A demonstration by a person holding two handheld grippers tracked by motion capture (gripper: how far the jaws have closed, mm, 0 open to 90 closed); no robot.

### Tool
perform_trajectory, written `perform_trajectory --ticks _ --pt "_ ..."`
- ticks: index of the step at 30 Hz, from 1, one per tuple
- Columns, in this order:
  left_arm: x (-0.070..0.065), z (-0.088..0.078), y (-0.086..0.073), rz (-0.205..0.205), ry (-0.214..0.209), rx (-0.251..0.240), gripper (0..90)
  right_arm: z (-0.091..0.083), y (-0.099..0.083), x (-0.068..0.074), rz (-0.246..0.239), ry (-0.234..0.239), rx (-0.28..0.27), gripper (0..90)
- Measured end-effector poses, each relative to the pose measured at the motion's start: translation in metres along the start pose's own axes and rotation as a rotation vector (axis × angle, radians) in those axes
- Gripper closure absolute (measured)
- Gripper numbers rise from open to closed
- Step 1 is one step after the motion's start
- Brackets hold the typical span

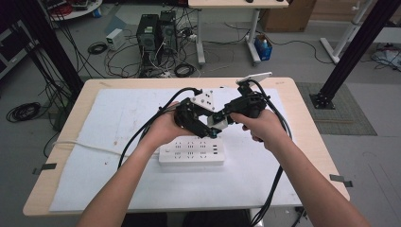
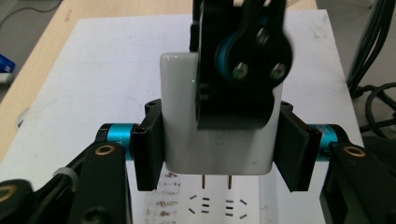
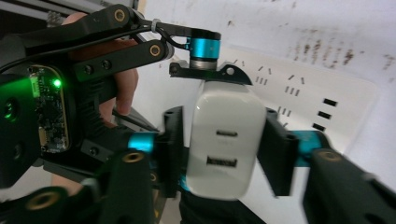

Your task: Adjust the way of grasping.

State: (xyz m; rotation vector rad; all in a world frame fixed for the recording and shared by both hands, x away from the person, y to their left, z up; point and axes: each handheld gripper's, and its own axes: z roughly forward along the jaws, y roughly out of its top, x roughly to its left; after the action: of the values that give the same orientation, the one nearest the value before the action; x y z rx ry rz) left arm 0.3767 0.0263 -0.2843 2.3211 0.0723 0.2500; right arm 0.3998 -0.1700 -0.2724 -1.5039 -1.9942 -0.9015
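A white two-prong charger [image 1: 218,121] hangs above the white power strip [image 1: 191,151] at the table's middle, held between both grippers. In the left gripper view my left gripper [image 2: 219,154] presses both pads on the charger's [image 2: 180,116] sides, its prongs [image 2: 215,181] pointing down at the strip's sockets [image 2: 217,205]. One jaw of the other gripper lies across the charger's front. In the right gripper view my right gripper [image 3: 224,154] clamps the charger [image 3: 226,116] by its flanks, USB ports facing the camera, the strip [image 3: 303,93] behind.
The strip lies on a white stained mat [image 1: 118,118] over a wooden table [image 1: 75,123]. Its cord [image 1: 85,146] runs off to the left. Black gripper cables [image 1: 276,189] trail over the front edge. Computer towers [image 1: 156,33] and loose wires sit on the floor beyond.
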Motion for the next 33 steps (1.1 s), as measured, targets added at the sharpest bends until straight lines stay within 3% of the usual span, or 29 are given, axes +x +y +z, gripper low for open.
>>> perform_trajectory --ticks 4,6,8,9,10,11,12,13,14,15,16,17,18,19,20,21,22,24,26,28,32,33 --pt "-0.002 0.000 0.001 0.011 0.042 0.016 42.1 0.002 0.001 -0.002 -0.008 0.002 -0.008 62.3" --pt "-0.002 0.000 0.001 -0.014 0.081 0.023 28.9 0.001 0.003 -0.002 -0.033 0.010 -0.015 62.4" --pt "0.000 -0.005 -0.001 -0.008 0.102 0.058 26.9 -0.003 0.004 -0.001 -0.062 -0.005 -0.025 62.3" --pt "0.001 -0.012 -0.007 -0.034 0.113 0.094 23.2 -0.008 0.005 0.000 -0.085 -0.027 -0.036 62.3" --pt "0.001 -0.012 -0.007 -0.034 0.113 0.094 21.5 -0.008 0.005 0.000 -0.085 -0.027 -0.036 62.3" --pt "0.003 -0.023 -0.016 -0.056 0.136 0.162 21.5 -0.019 0.007 0.003 -0.134 -0.090 -0.038 62.3" --pt "0.003 -0.023 -0.016 -0.056 0.136 0.162 21.5 -0.025 0.009 0.005 -0.176 -0.146 -0.032 62.3" --pt "0.006 -0.035 -0.026 -0.099 0.158 0.242 21.5 -0.031 0.010 0.009 -0.236 -0.220 -0.026 62.3" --pt "0.006 -0.035 -0.026 -0.099 0.158 0.242 21.5 -0.031 0.010 0.009 -0.236 -0.220 -0.026 62.3" --pt "0.009 -0.043 -0.031 -0.106 0.175 0.312 21.5 -0.040 0.012 0.016 -0.319 -0.333 0.005 62.3" --pt "0.013 -0.049 -0.039 -0.148 0.171 0.372 21.5 -0.040 0.012 0.016 -0.319 -0.333 0.005 62.3" --pt "0.018 -0.062 -0.054 -0.210 0.190 0.511 21.5 -0.046 0.013 0.021 -0.407 -0.423 0.050 62.3" --pt "0.022 -0.068 -0.062 -0.244 0.207 0.579 21.5 -0.048 0.012 0.025 -0.450 -0.481 0.073 62.3" --pt "0.022 -0.068 -0.062 -0.244 0.207 0.579 21.5 -0.048 0.011 0.028 -0.511 -0.542 0.105 62.3" --pt "0.025 -0.075 -0.070 -0.302 0.209 0.636 21.5 -0.048 0.010 0.030 -0.555 -0.586 0.138 62.3" --pt "0.029 -0.082 -0.078 -0.344 0.212 0.686 21.5 -0.048 0.010 0.030 -0.555 -0.586 0.138 62.3" --pt "0.031 -0.089 -0.085 -0.382 0.223 0.724 21.5 -0.051 0.009 0.032 -0.610 -0.634 0.168 62.3" --pt "0.036 -0.101 -0.098 -0.442 0.231 0.784 21.5 -0.052 0.009 0.033 -0.629 -0.636 0.180 62.2" --pt "0.039 -0.111 -0.106 -0.483 0.251 0.798 21.5 -0.054 0.008 0.035 -0.670 -0.630 0.198 62.2" --pt "0.039 -0.119 -0.111 -0.499 0.264 0.778 21.5 -0.055 0.008 0.037 -0.694 -0.633 0.207 62.2" --pt "0.034 -0.126 -0.116 -0.510 0.268 0.747 21.5 -0.050 0.007 0.040 -0.755 -0.639 0.224 62.3" --pt "0.032 -0.127 -0.117 -0.506 0.266 0.740 21.5 -0.044 0.007 0.042 -0.807 -0.637 0.248 62.2"
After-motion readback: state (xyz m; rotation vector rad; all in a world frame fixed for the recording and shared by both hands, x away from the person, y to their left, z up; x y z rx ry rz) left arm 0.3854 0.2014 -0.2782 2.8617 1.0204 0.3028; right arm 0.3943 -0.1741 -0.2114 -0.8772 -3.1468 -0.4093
